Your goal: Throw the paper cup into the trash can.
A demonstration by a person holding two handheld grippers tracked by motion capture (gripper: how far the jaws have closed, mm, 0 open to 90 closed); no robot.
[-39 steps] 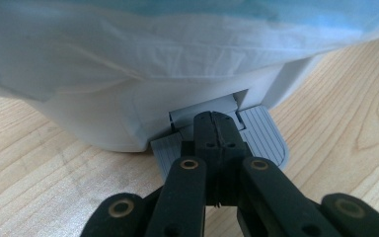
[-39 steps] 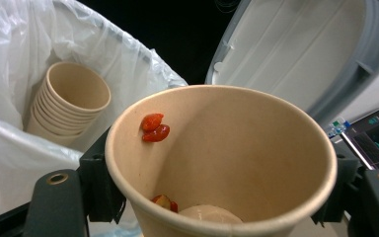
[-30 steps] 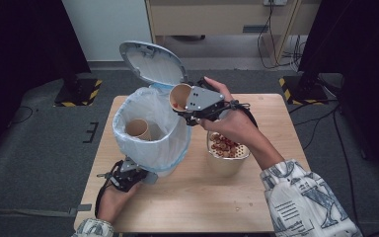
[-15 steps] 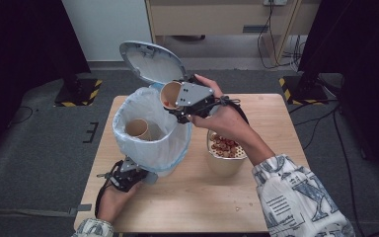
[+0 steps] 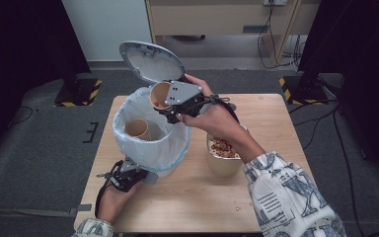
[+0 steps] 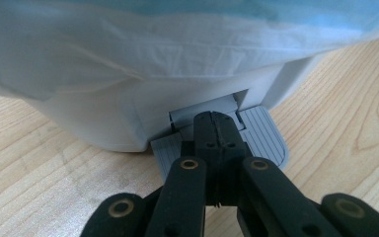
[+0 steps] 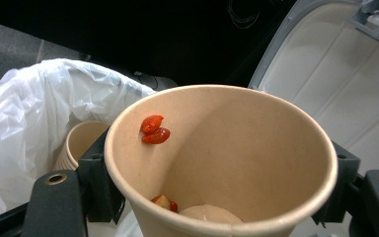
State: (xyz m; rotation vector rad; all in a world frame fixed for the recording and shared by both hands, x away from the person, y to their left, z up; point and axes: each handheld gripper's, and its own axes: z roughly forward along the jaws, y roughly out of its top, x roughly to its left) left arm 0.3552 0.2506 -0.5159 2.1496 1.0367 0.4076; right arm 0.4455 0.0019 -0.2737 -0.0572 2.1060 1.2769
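Item: paper cup (image 7: 222, 163), tan, unlidded, tipped on its side in your right gripper (image 5: 170, 106), whose jaws stand partly closed and clamp the cup wall from both sides. Position: over the far rim of the pedal bin (image 5: 150, 133), mouth turned toward the bin opening, just below the raised lid (image 5: 150, 61). Condition: nearly empty; two red berry-like scraps (image 7: 154, 130) stick to the inner wall, and a few pale and red bits sit by the base.

Progress, as you may judge it: one paper cup (image 5: 139, 128) already lies inside the white bin liner (image 7: 24, 123), so one item is binned. The held one is poised over the opening but not let go; release is what remains for it.

Support: your left gripper (image 6: 216, 131), jaws fully closed on nothing, tips pressing down on the grey foot pedal (image 6: 264, 136) at the bin's base. This looks to be what keeps the lid up, so hold it there until the cup drops.

Surroundings: a wider paper bowl (image 5: 223, 158) of brown nut-like pieces stands on the wooden table (image 5: 276, 128) just beside the bin, under your right forearm; probably next for disposal. A few crumbs lie on the table near the front edge
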